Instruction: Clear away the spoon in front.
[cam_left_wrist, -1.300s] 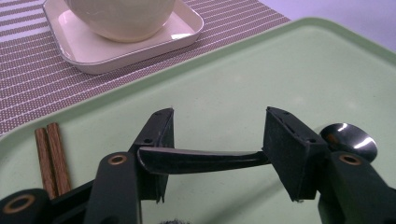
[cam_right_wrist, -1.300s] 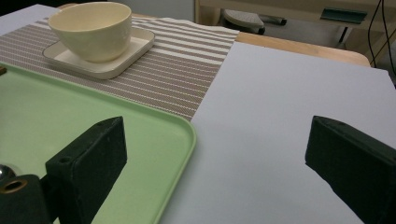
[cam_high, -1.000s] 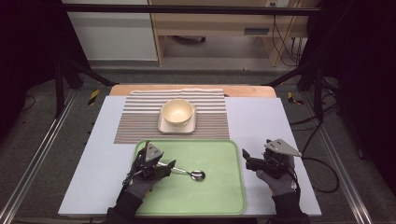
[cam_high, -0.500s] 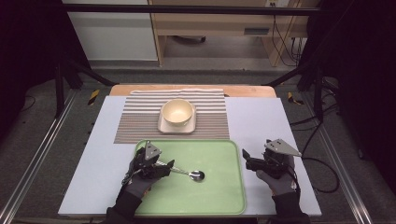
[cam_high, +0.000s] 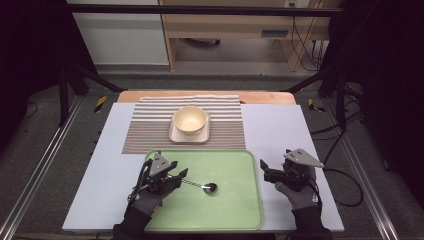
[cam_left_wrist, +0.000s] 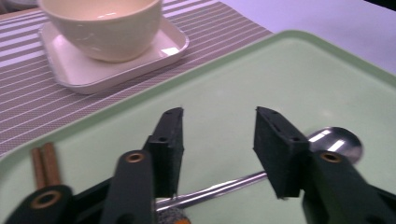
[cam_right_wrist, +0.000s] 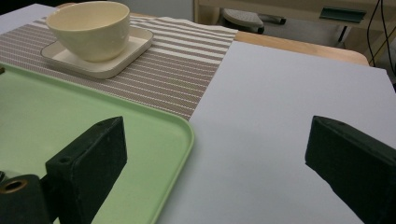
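Desk (cam_high: 280, 150): pale lavender sheet over a wooden top, wood showing along the far edge.

Striped placemat (cam_high: 150, 131): brown and white, lying at the far middle of the desk, its near edge just beside the tray's far rim.

Green tray (cam_high: 235, 210): rounded corners, raised rim, lying at the near middle of the desk. Two short brown sticks (cam_left_wrist: 45, 164) lie side by side on it near its rim, seen in the left gripper view.

Square cream plate (cam_high: 176, 136): sits on the placemat. Cream bowl (cam_high: 190, 120) stands upright on it.

Left gripper (cam_high: 176, 176): held in a gloved hand over the left part of the tray, pointing toward the tray's middle. Its jaws have just been closing but stand partly apart. In the left gripper view the spoon's handle passes low between them; the pads do not press on it, as far as the view shows.

Right gripper (cam_high: 265, 172): held in a gloved hand over the bare desk just right of the tray, well apart from the spoon. Jaws wide apart, nothing between them but desk surface and the tray's corner.

Spoon (cam_high: 202, 186): metal, lying flat on the tray, left of centre. Bowl end points toward the tray's middle; handle runs back under the left gripper.
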